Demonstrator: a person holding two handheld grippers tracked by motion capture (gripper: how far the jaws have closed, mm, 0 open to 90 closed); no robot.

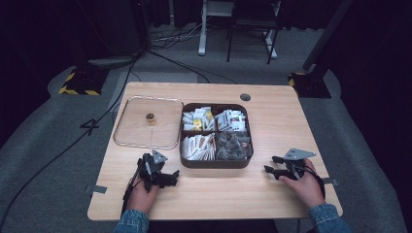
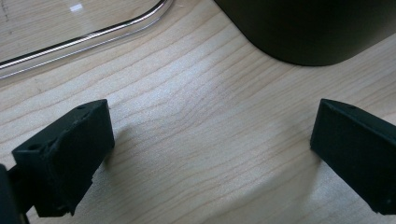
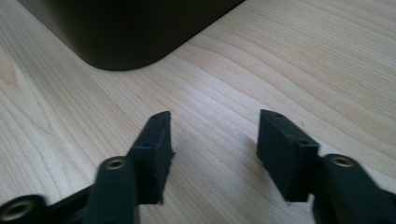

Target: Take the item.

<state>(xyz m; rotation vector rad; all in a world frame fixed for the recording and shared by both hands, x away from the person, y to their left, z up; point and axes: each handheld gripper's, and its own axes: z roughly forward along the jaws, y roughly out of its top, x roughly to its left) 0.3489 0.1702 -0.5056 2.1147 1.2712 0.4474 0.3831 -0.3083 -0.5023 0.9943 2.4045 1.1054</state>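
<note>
Lid (image 1: 141,131) of clear plastic lies flat on the bench (image 1: 272,126), far left, just beside the dark box (image 1: 214,162) of tea bags. It looks light, stiff and a bit slippery, so its small gold knob (image 1: 150,118) seems the best place to take it. Left gripper (image 1: 165,177) rests near the box's left corner, fingers (image 2: 65,158) wide apart, holding nothing. Right gripper (image 1: 273,164) sits to the right of the box, fingers (image 3: 154,149) about half open and empty too.

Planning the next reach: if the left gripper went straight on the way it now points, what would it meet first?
Probably the dark brown divided box. The left gripper, jaws open with only bare wooden table between them, faces the box's rounded near corner; the clear lid lies off to one side. Depth is hard to judge.
</note>
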